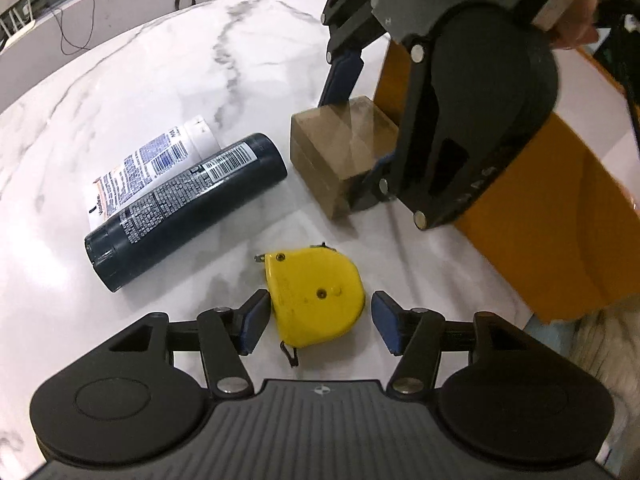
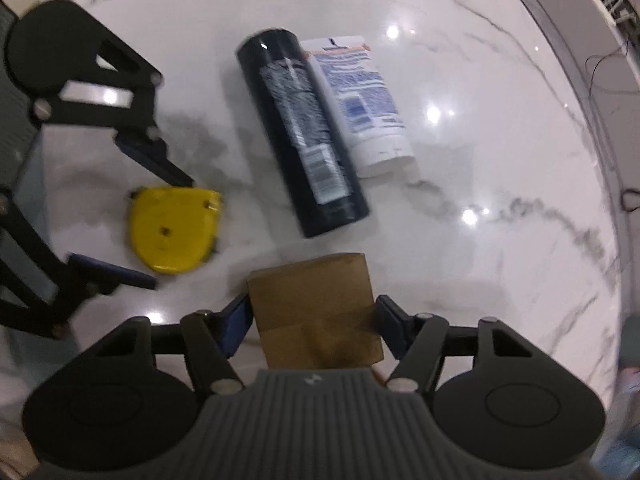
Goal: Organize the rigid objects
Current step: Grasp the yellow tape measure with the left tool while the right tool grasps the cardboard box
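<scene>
A yellow tape measure (image 1: 316, 296) lies flat on the marble table between the open fingers of my left gripper (image 1: 320, 322); the left pad touches it and the right pad stands a little apart. It also shows in the right wrist view (image 2: 174, 230). My right gripper (image 2: 314, 322) has both pads against the sides of a brown cardboard box (image 2: 316, 308), which sits on the table; the box also shows in the left wrist view (image 1: 340, 152). A dark blue bottle (image 1: 184, 212) and a white tube (image 1: 152, 164) lie side by side to the left.
An orange bin (image 1: 560, 200) with a white inside stands at the right of the left wrist view, just behind the box. The white marble table (image 1: 160, 80) has a curved far edge. A black cable (image 1: 76, 24) hangs beyond the table.
</scene>
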A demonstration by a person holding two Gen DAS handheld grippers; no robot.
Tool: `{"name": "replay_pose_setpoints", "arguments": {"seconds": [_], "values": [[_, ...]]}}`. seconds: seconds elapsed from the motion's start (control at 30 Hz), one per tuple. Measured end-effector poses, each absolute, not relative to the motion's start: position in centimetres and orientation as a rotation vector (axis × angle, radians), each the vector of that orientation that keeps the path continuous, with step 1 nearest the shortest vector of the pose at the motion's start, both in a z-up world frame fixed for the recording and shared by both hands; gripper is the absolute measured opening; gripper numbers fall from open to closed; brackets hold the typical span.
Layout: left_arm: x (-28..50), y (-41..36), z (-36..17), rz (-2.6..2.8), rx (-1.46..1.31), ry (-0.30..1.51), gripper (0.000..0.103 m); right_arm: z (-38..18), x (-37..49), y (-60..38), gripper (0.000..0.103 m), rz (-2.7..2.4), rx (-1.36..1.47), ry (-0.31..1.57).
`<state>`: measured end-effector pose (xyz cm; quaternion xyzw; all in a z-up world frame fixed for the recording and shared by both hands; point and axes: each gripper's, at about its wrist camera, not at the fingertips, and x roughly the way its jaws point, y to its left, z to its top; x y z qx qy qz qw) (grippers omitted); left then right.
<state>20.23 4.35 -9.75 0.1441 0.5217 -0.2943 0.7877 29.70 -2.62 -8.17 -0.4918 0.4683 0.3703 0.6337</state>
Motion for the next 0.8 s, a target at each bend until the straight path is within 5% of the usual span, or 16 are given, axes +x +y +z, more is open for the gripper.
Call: {"name": "replay_pose_setpoints", "arguments": {"seconds": [0.8], "values": [[18.0, 6.0, -7.3, -0.559, 0.242, 1.031, 0.057, -8.5, 25.9, -2.7, 0.062, 0.828, -1.134, 0.985]]}}
